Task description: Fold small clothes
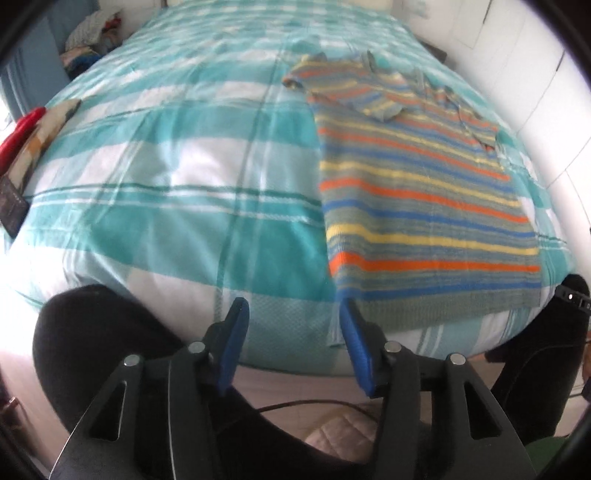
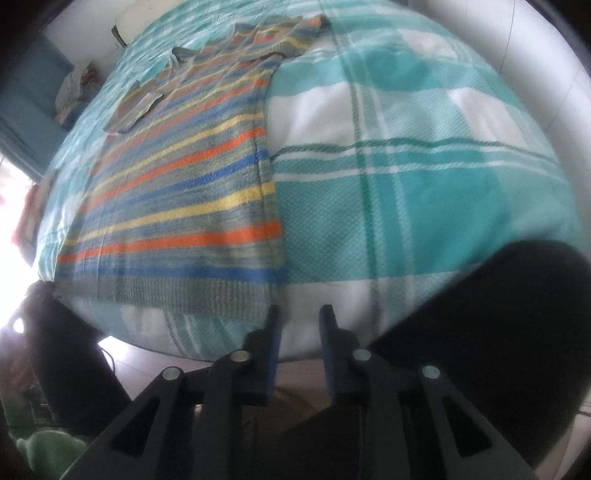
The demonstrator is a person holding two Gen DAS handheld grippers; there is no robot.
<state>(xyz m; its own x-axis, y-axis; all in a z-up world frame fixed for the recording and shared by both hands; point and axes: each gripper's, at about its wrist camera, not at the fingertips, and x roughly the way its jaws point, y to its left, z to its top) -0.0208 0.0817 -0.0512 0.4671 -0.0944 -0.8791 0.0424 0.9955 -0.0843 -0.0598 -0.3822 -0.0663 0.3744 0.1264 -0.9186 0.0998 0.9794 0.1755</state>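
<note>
A small striped knitted sweater in grey, orange, yellow and blue lies flat on the bed, hem towards me, with both sleeves folded in over the chest. It also shows in the right wrist view. My left gripper is open and empty, just off the sweater's near left hem corner. My right gripper is open and empty, just off the near right hem corner. Neither gripper touches the sweater.
The bed has a teal and white checked cover. A patterned cushion with a red item lies at its left edge. A pile of clothes sits at the far left. My dark-trousered legs stand against the near edge.
</note>
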